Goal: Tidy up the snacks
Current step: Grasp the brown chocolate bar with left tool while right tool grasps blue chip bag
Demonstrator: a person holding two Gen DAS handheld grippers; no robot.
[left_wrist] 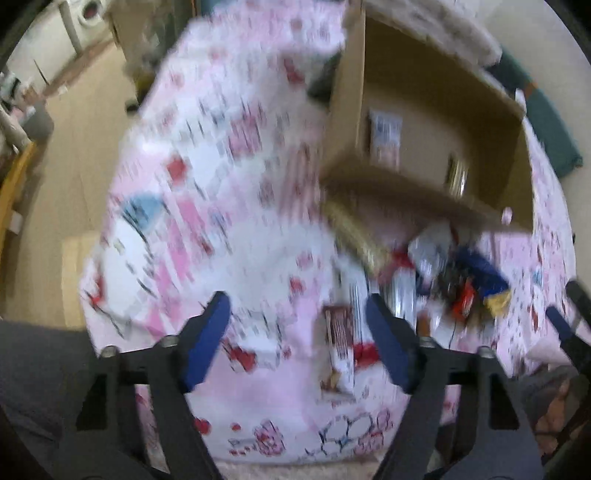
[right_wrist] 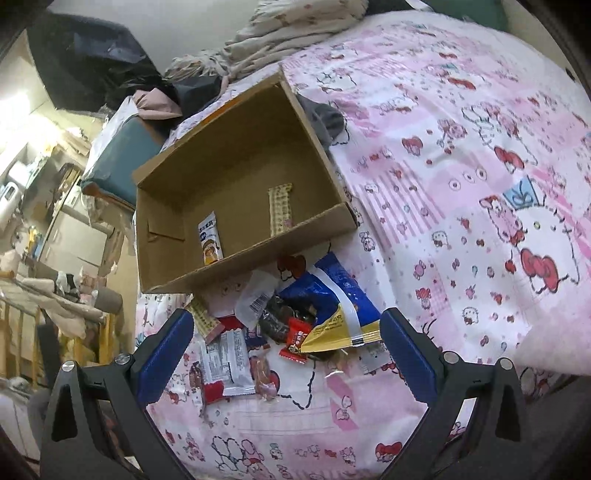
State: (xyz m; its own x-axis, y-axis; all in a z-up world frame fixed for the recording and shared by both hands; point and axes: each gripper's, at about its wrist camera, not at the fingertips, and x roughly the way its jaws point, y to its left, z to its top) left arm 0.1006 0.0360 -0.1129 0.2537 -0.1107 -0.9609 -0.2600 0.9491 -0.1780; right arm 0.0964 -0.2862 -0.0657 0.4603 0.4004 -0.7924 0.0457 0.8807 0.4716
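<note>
An open cardboard box (right_wrist: pixel 162 236) lies on a pink cartoon-print bedsheet (right_wrist: pixel 461 177); inside are a white snack bar (right_wrist: pixel 211 237) and a beige bar (right_wrist: pixel 280 209). A pile of snacks sits in front of it: a blue-and-yellow bag (right_wrist: pixel 340 306), a small red candy (right_wrist: pixel 296 334), a white-and-red wrapper (right_wrist: pixel 225 363). My right gripper (right_wrist: pixel 286 356) is open and empty just above the pile. My left gripper (left_wrist: pixel 297 336) is open and empty over the sheet, left of the pile, near a brown-and-white bar (left_wrist: pixel 338 343). The left wrist view is blurred; the box (left_wrist: pixel 391 192) shows upper right.
Folded bedding (right_wrist: pixel 291 33) and a teal cushion (right_wrist: pixel 118 162) lie behind the box. A grey cloth (right_wrist: pixel 325 118) sits by the box's far corner. The bed edge drops to a wooden floor (left_wrist: pixel 81 147) on the left, with cluttered furniture (right_wrist: pixel 44 221) beyond.
</note>
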